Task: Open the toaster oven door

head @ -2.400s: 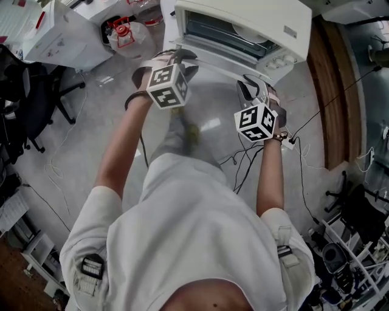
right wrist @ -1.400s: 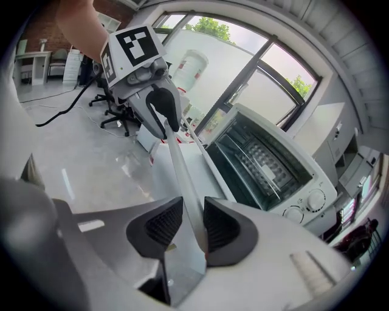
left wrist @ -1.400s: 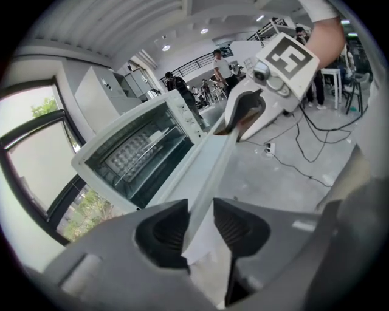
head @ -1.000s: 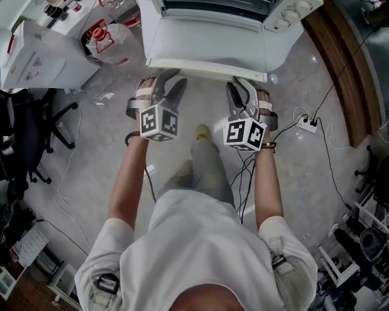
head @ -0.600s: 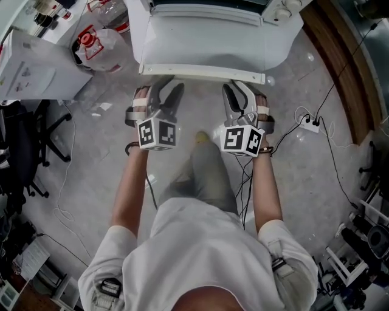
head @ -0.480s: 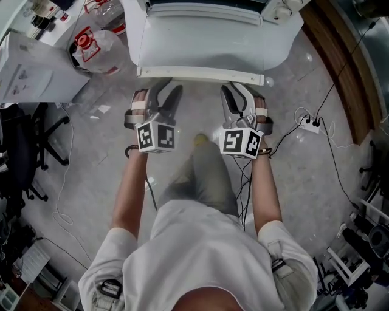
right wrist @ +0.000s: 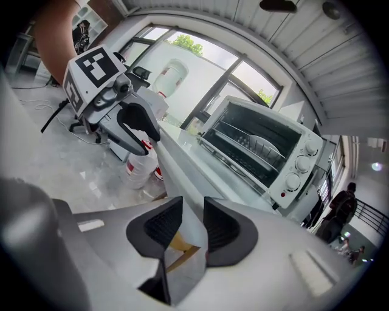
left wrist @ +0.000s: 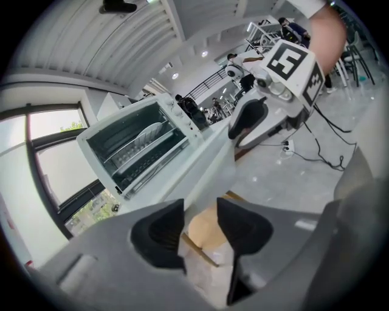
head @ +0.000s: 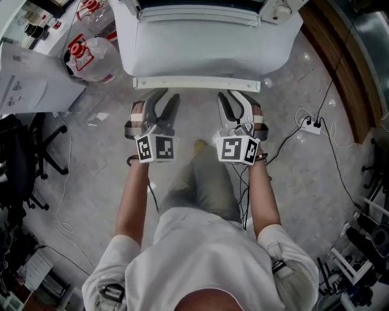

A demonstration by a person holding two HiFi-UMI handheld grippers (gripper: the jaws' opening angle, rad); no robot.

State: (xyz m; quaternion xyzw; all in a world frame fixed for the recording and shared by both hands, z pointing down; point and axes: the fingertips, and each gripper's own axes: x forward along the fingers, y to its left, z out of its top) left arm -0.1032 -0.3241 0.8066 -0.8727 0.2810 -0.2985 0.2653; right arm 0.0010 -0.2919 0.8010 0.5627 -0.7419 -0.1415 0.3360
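The white toaster oven (head: 206,12) stands at the top of the head view, its door (head: 200,54) folded down flat towards me. In the gripper views the oven cavity (left wrist: 134,146) and its wire rack (right wrist: 255,146) are exposed. My left gripper (head: 161,98) hovers just in front of the door's front edge (head: 197,82), jaws apart and not pressing on anything. To its right my right gripper (head: 234,97) is also open. In each gripper view the door's edge runs into the gap between the jaws, at the left gripper (left wrist: 200,222) and the right gripper (right wrist: 193,222).
Water jugs (head: 91,51) and a white cabinet (head: 30,79) sit left of the oven. A power strip (head: 310,126) with cables lies on the floor at right, near a wooden strip (head: 337,61). An office chair (head: 24,152) is at far left. My leg (head: 203,176) is below the grippers.
The door has gone from partly open to lying flat. Both grippers have come level side by side at its front edge, and the left jaws have spread.
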